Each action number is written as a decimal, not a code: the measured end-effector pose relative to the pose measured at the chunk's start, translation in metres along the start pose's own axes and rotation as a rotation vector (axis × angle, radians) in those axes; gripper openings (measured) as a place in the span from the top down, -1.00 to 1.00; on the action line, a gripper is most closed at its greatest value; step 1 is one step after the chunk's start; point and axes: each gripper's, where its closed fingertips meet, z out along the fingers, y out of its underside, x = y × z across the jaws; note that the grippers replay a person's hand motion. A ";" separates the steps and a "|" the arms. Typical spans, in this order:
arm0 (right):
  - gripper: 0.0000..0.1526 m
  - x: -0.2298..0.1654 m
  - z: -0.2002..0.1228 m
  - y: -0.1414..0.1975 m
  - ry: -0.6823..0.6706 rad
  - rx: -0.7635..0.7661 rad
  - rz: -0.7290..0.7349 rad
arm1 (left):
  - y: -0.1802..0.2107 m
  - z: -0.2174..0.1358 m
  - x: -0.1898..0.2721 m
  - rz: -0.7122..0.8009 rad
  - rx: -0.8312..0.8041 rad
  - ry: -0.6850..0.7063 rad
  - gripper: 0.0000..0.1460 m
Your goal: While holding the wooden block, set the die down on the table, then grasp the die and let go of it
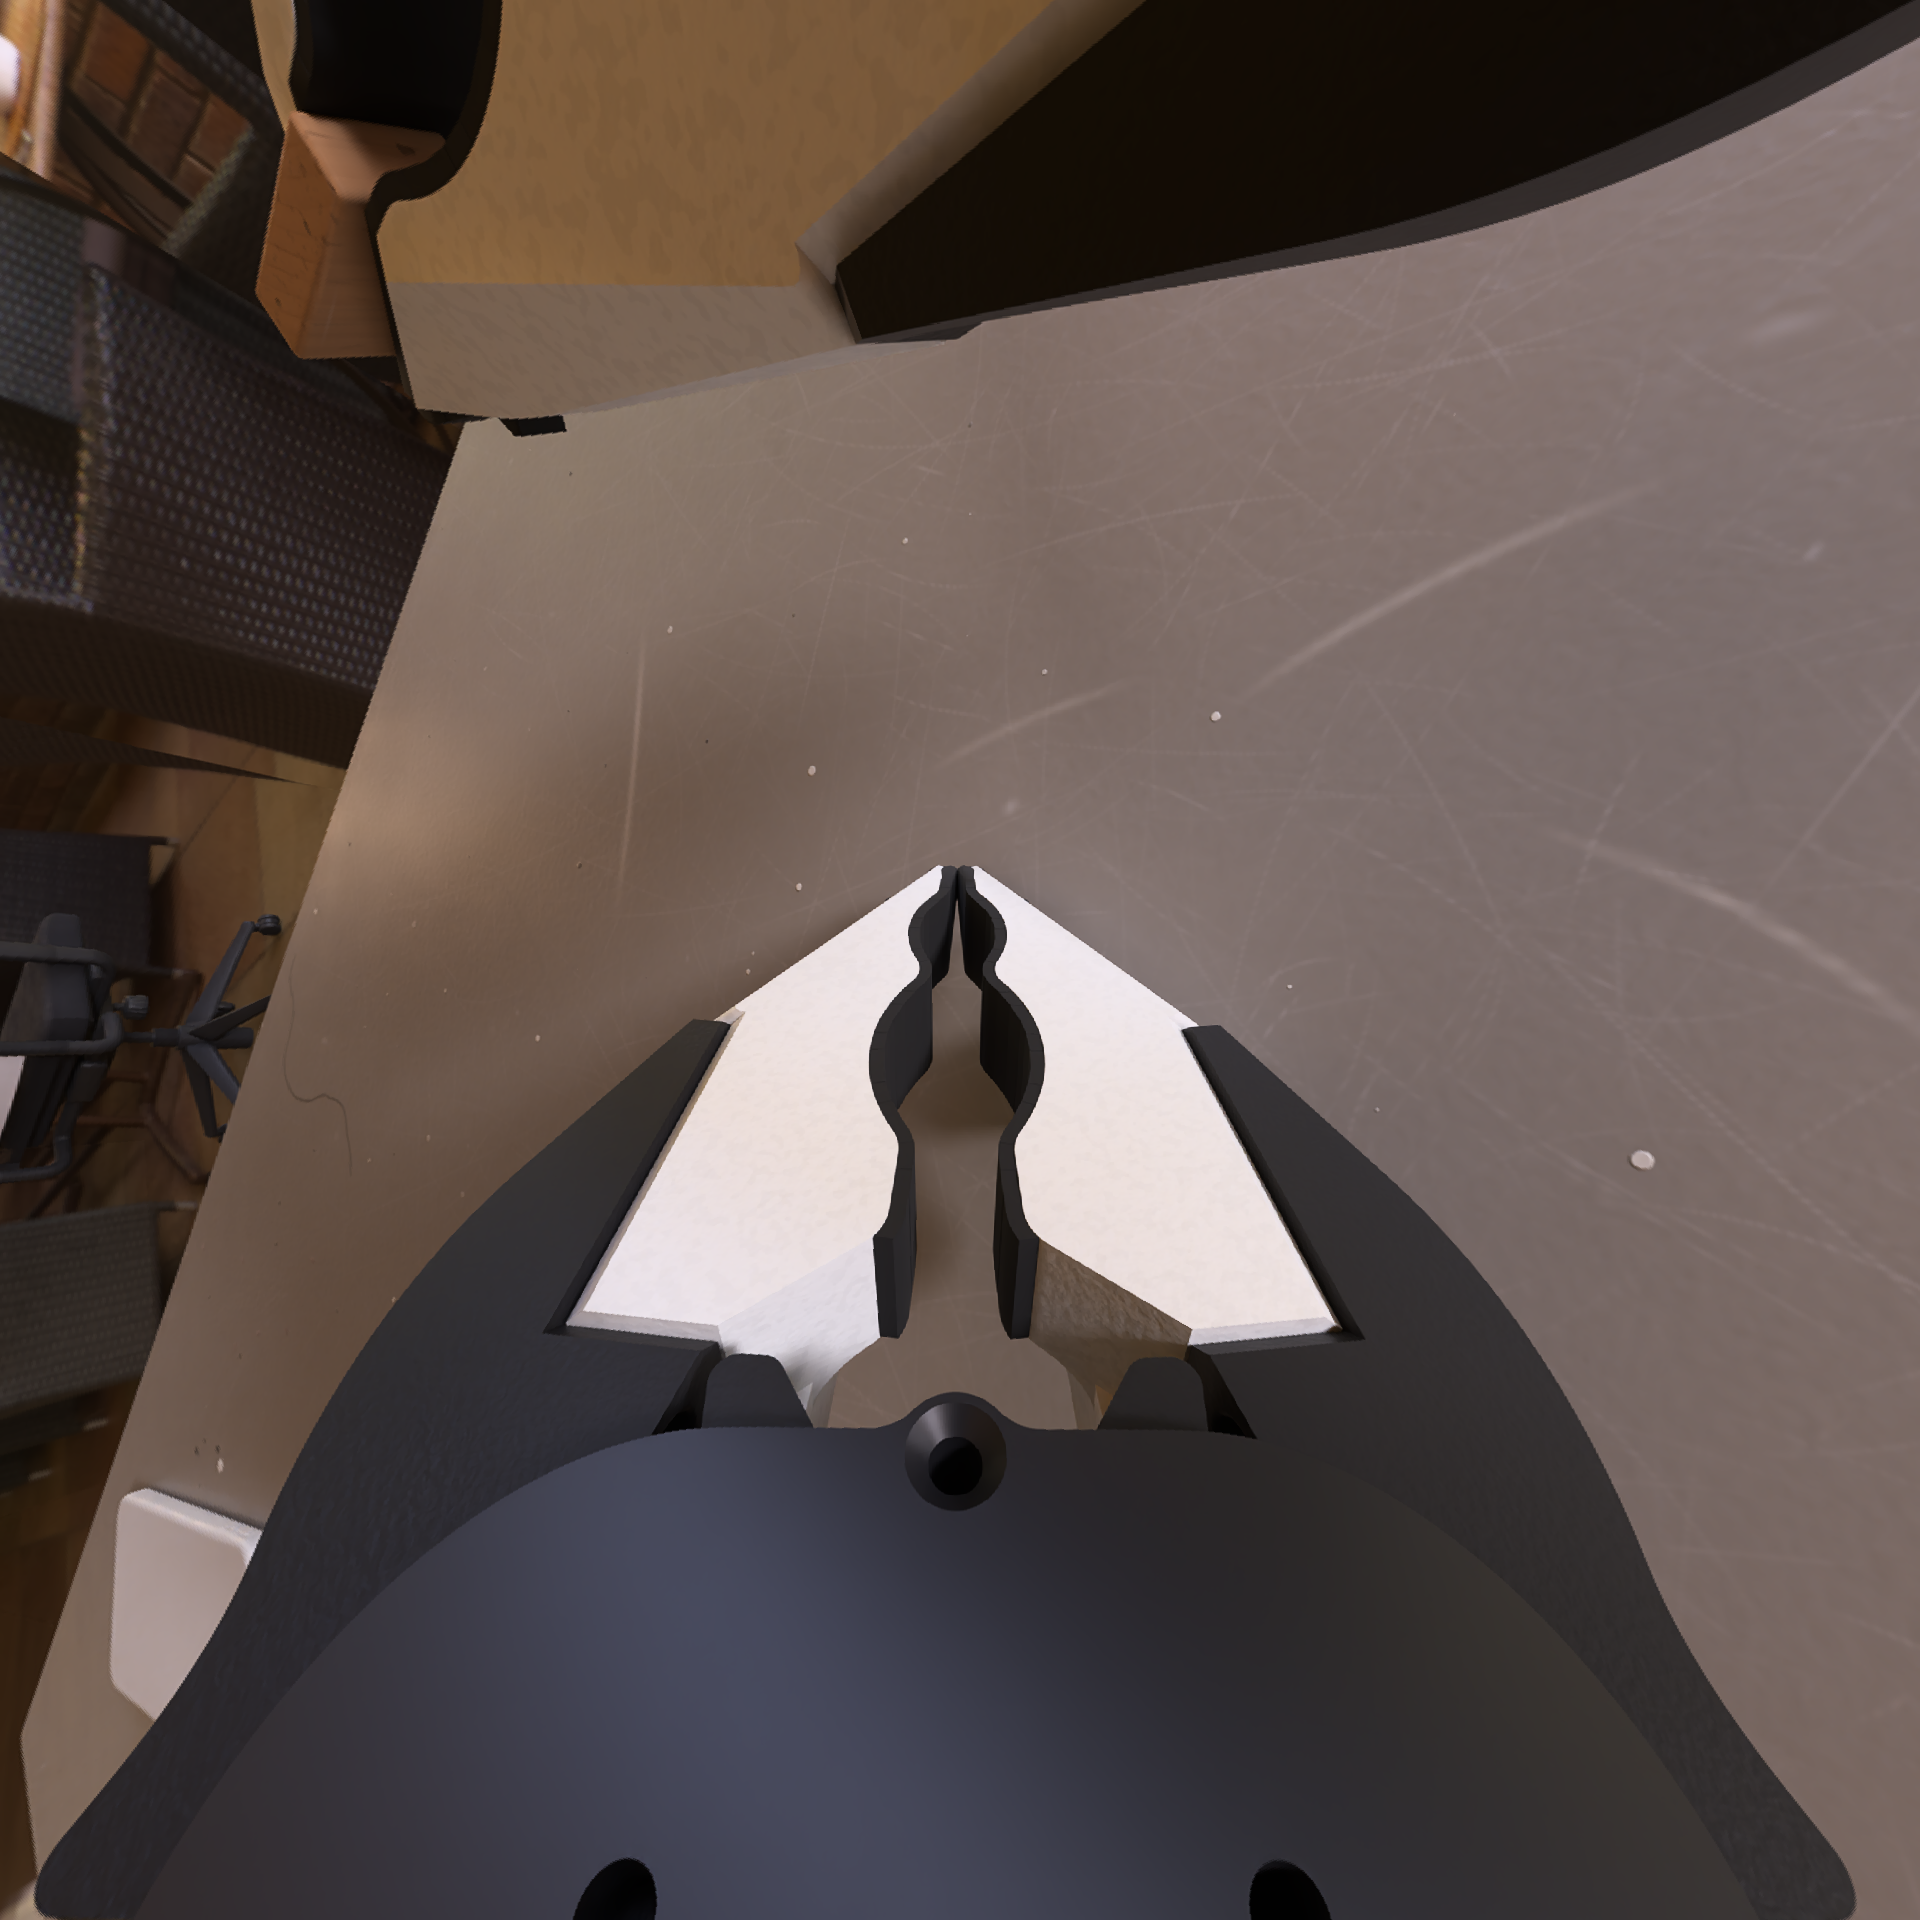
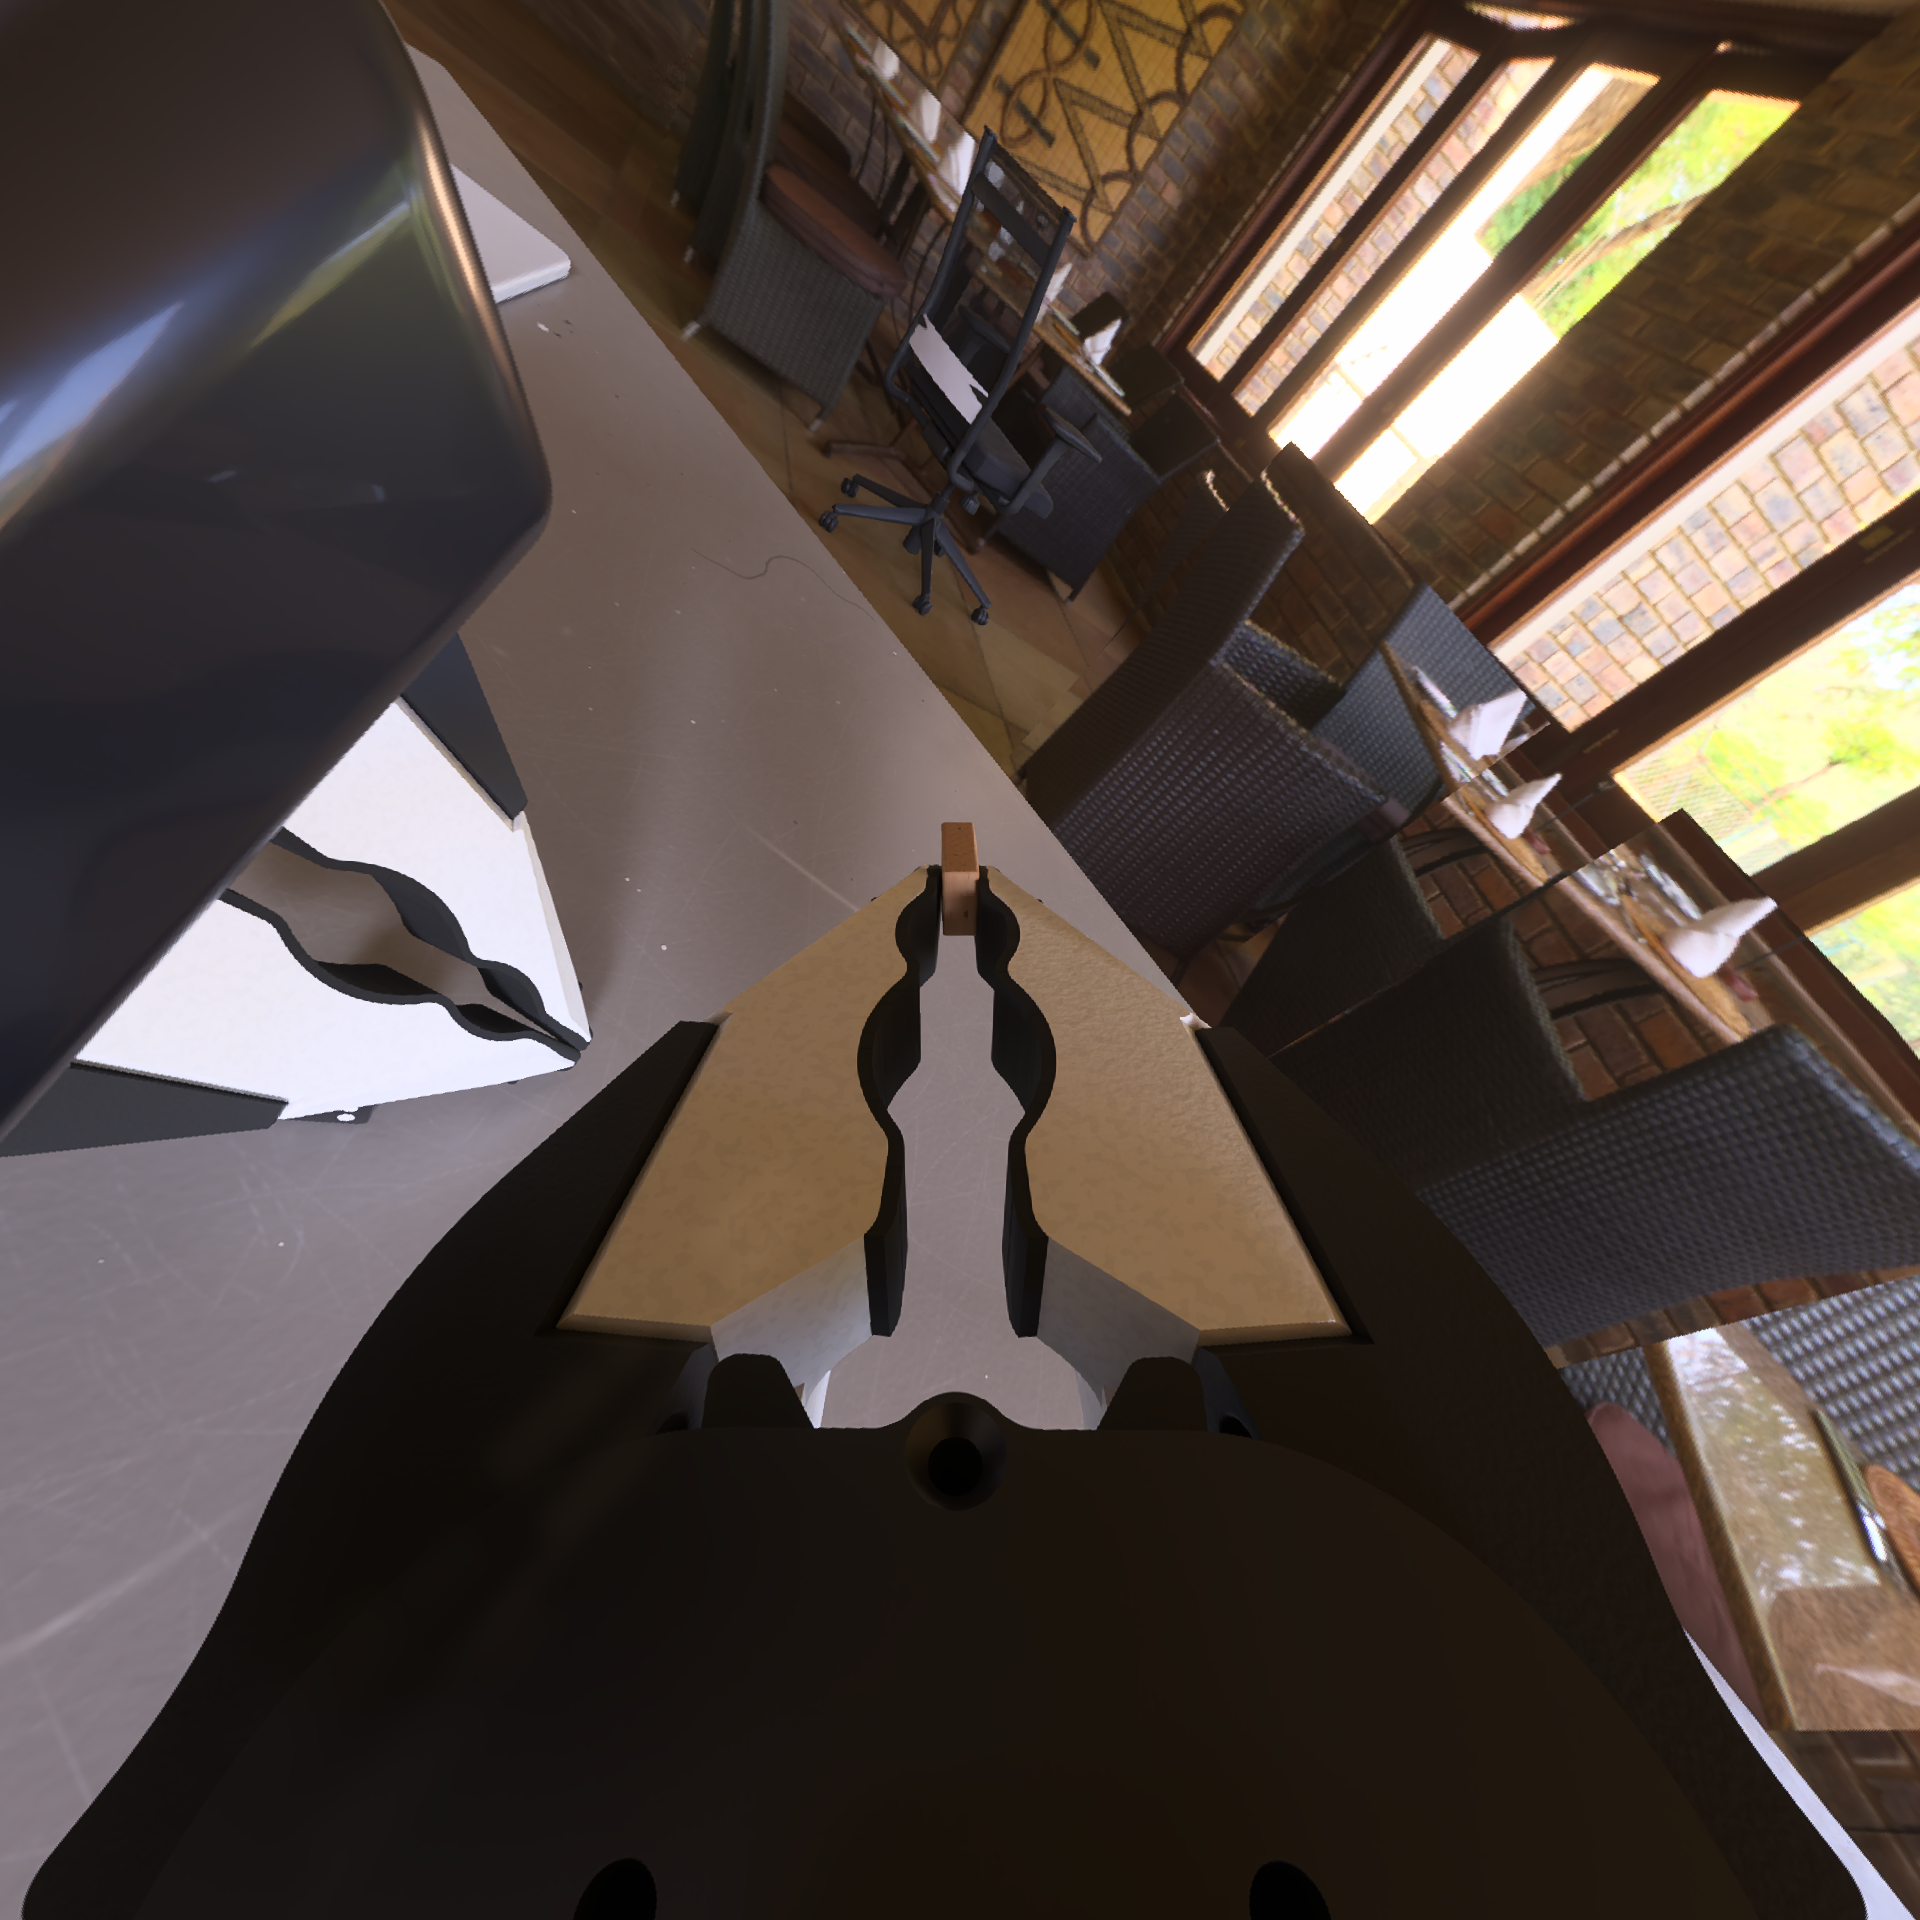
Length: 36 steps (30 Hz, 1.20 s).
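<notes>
The right tool (image 2: 957, 883) gripped the wooden block (image 2: 958, 878) beyond the surface (image 2: 665, 727) edge. The left tool (image 1: 956, 883) was closed, empty, over bare surface.

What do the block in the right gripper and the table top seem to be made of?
The wooden block, pinched at the tips of the right gripper, looks like pale, unfinished wood: matte tan faces with a darker orange end. The table looks like a hard grey top, perhaps laminate or metal: a dull sheen crossed by many fine scratches and a few white specks.
</notes>
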 end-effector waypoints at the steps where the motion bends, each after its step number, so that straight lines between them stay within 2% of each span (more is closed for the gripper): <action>1: 0.93 0.000 0.000 0.000 -0.001 0.000 0.002 | 0.000 0.000 0.000 -0.001 -0.003 0.003 1.00; 6: 0.93 0.000 0.000 0.001 0.002 -0.004 -0.002 | 0.000 0.001 0.000 -0.019 -0.022 0.044 1.00; 12: 0.93 0.000 0.000 0.001 0.001 -0.003 -0.003 | -0.005 -0.010 -0.010 -0.131 0.064 -0.019 1.00; 18: 0.93 0.000 0.000 0.000 0.000 -0.001 -0.006 | 0.000 -0.007 -0.005 -0.005 -0.004 -0.045 1.00; 31: 0.93 0.000 0.001 0.002 -0.001 -0.005 0.000 | 0.003 0.001 -0.002 -0.016 -0.035 0.048 1.00; 36: 0.93 0.001 0.001 0.003 0.000 -0.011 0.005 | 0.003 0.001 -0.002 0.041 -0.071 0.055 1.00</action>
